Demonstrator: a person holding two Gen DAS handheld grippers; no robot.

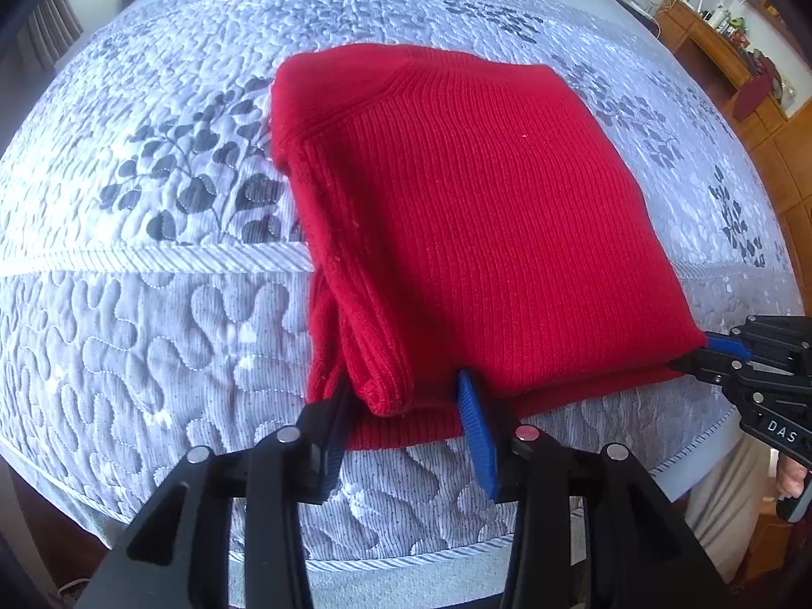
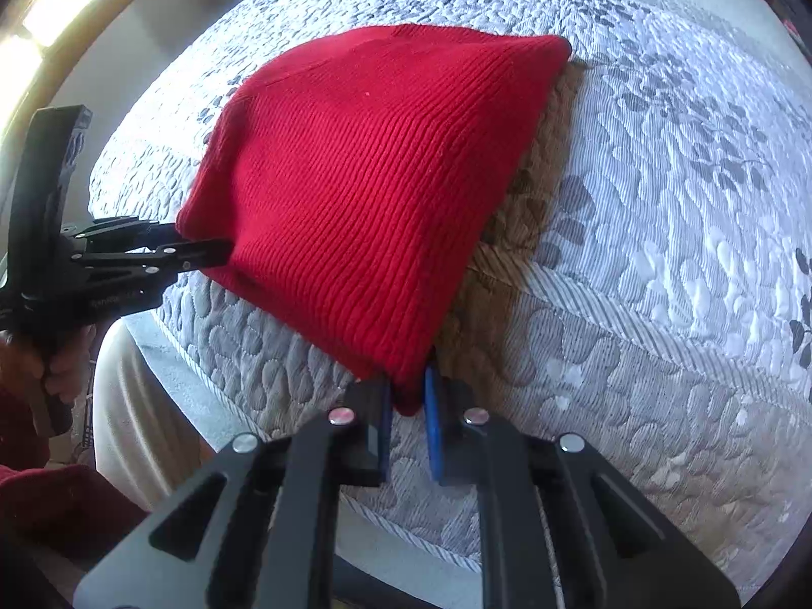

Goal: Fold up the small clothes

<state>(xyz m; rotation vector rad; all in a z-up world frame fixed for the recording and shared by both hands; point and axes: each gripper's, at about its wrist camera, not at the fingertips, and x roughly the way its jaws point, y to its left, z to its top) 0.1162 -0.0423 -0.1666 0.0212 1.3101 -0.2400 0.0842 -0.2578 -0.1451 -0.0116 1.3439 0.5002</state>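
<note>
Sweater (image 1: 472,233) folded on bedspread (image 1: 152,304) | left gripper (image 1: 406,406) half-open astride its near edge | right gripper (image 2: 408,406) pinching corner

From my left camera, the folded sweater (image 1: 472,233) lies on the bed (image 1: 152,314), near its front edge. My left gripper (image 1: 406,406) sits at the sweater's near left corner, with the rolled edge between its fingers (image 1: 474,426). My right gripper (image 1: 710,352) comes in from the right at the near right corner. Behind the bed, to the right, stands a shelf (image 1: 720,51) with small things on it. In the right camera, the sweater's corner sits between the right gripper's fingers (image 2: 434,421), and the left gripper (image 2: 213,251) is at the left.
</note>
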